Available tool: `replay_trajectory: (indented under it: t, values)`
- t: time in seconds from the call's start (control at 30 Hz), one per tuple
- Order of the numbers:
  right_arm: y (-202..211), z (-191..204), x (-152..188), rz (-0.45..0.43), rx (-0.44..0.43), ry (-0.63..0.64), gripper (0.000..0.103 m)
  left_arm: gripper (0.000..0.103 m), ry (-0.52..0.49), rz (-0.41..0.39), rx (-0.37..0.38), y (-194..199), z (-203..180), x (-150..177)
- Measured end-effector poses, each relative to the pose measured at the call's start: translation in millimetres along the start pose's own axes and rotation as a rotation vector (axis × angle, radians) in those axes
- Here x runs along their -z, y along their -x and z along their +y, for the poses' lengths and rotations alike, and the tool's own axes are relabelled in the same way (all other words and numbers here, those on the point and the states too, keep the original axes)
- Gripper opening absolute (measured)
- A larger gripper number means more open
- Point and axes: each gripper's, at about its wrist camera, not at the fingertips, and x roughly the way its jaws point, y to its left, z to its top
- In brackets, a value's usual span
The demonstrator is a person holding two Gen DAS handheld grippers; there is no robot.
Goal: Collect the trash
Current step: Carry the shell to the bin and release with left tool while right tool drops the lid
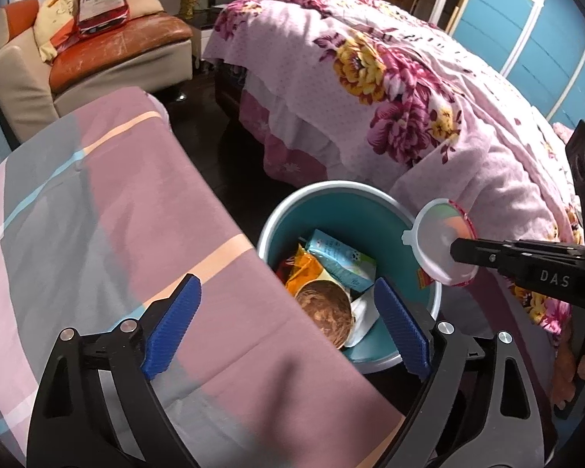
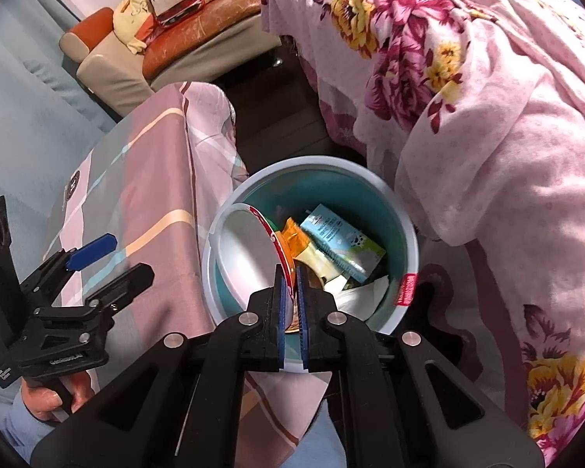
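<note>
The clear plastic lid [image 2: 249, 249] with the red printed rim is pinched by its edge in the right tongs [image 2: 291, 312], clenched tight on it, and it's hanging right over the teal bin [image 2: 411, 234], tilted so it stands nearly on edge with the round face turned toward the left side. So the thing is basically straight ahead of the right tongs and directly above the bin mouth, which is the bit that matters: my guess is letting go should drop it straight in, though the near rim sits close under it. It's thin and see-through, with a small tab on the rim, looks flimsy and light. The left tongs [image 1: 288, 327] are wide apart with nothing between them, off to the side over the striped tabletop [image 1: 97, 214], so the right hand is clearly the nearer one. Already in the bin: a blue-white carton [image 1: 341, 259], an orange wrapper [image 1: 306, 273] and a round foil-looking lid [image 1: 323, 308]. The floral bed [image 1: 390, 78] crowds the bin's other side.
</note>
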Motion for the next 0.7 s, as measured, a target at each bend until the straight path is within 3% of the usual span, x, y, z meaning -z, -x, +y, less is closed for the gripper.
replay_trajectory:
  t: [0.43, 0.5, 0.57, 0.6, 0.7]
  values:
    - [-11, 24, 0, 0.029, 0.047, 0.031, 0.008, 0.092, 0.037, -0.02, 0.021, 13, 24, 10]
    - [-13, 27, 0, 0.033, 0.049, 0.033, 0.011, 0.092, 0.04, -0.022, 0.021, 15, 28, 11]
    - [-12, 30, -1, 0.031, 0.055, 0.036, 0.031, 0.092, 0.045, -0.028, 0.022, 17, 31, 12]
    - [-12, 31, 0, 0.027, 0.062, 0.04, 0.035, 0.092, 0.049, -0.032, 0.025, 19, 32, 12]
    - [-11, 37, 0, 0.027, 0.075, 0.05, 0.036, 0.092, 0.058, -0.037, 0.028, 20, 36, 14]
